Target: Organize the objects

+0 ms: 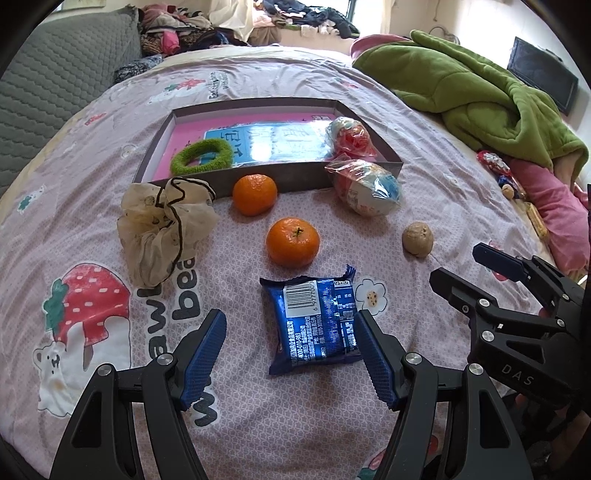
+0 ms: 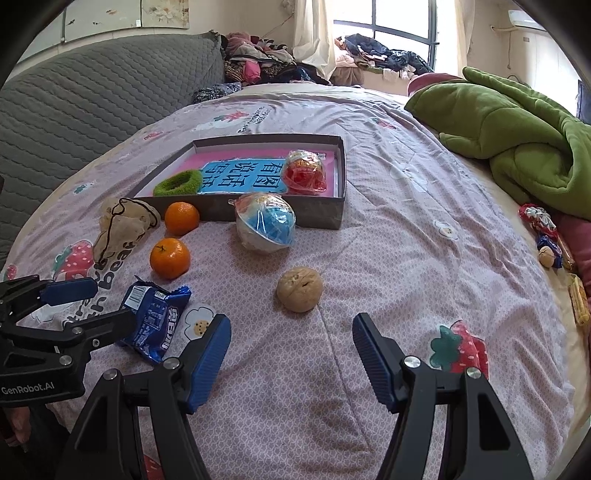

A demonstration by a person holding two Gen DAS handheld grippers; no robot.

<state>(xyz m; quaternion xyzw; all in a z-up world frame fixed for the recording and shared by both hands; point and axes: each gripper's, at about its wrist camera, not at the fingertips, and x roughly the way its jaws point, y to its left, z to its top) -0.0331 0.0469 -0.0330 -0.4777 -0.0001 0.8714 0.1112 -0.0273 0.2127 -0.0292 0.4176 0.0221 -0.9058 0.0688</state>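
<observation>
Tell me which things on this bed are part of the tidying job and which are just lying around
Job: box, green hair tie, beige scrunchie, two oranges, blue snack packet, walnut, wrapped toy eggs.
Lying about: green blanket, clothes pile, grey cushion.

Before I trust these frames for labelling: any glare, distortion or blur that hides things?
Left wrist view: daylight glares off the shiny blue foil snack packet and the glossy blue card in the shallow grey cardboard box; fisheye bends the bed's edges, corners go black. Right wrist view: the bright window blows out, the packet is partly hidden; focus is sharp in both.
</observation>
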